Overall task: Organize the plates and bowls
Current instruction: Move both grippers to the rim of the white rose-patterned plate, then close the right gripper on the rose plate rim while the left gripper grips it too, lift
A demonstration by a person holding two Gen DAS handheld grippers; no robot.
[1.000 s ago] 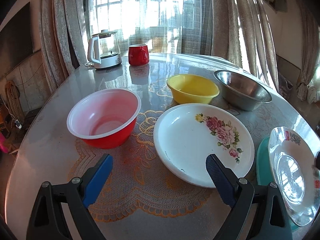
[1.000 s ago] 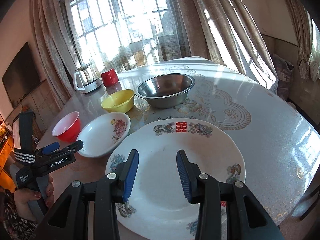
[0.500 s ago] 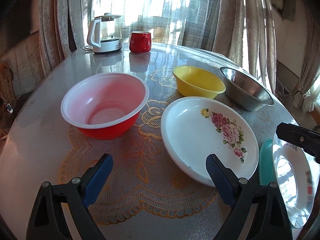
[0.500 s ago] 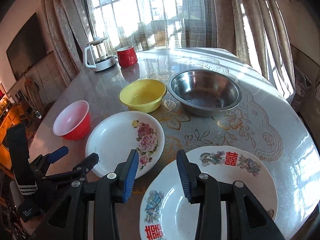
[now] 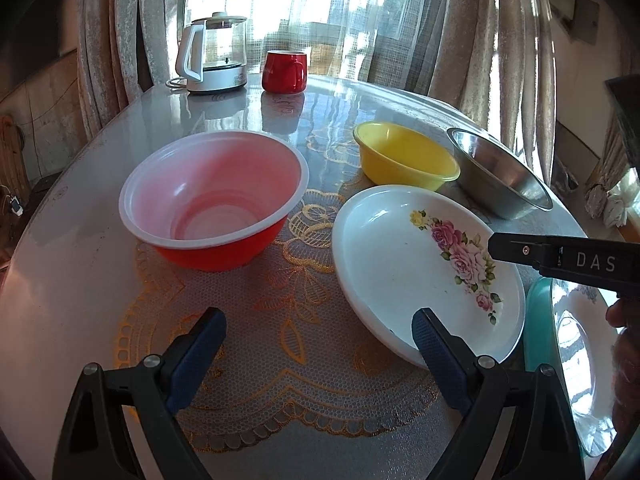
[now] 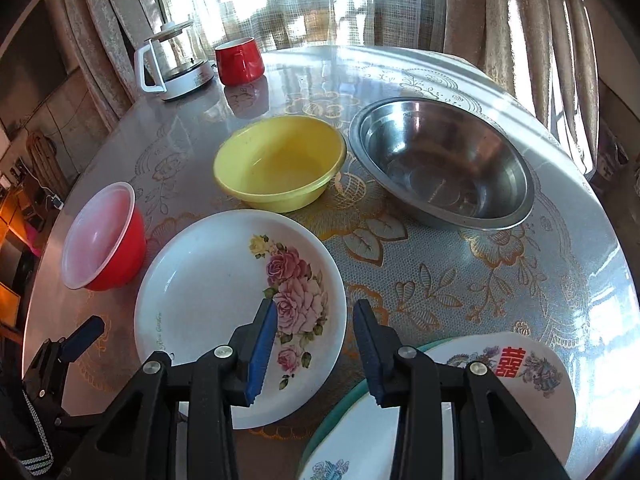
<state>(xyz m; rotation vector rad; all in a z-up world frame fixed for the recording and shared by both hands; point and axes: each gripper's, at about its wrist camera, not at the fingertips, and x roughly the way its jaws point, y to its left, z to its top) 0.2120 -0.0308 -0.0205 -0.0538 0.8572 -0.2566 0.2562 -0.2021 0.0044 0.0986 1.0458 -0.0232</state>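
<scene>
Round glossy table [image 5: 80, 288] with gold lace cloth, sunlit window [image 5: 320, 4], beige curtains [image 5: 480, 28]

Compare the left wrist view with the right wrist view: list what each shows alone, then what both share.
Left wrist only: the person's fingers at the right edge. Right wrist only: the red double-happiness mark on the plate lying on a teal plate. Both: red bowl, yellow bowl, steel bowl, rose plate, kettle, red mug, and both grippers open.
</scene>
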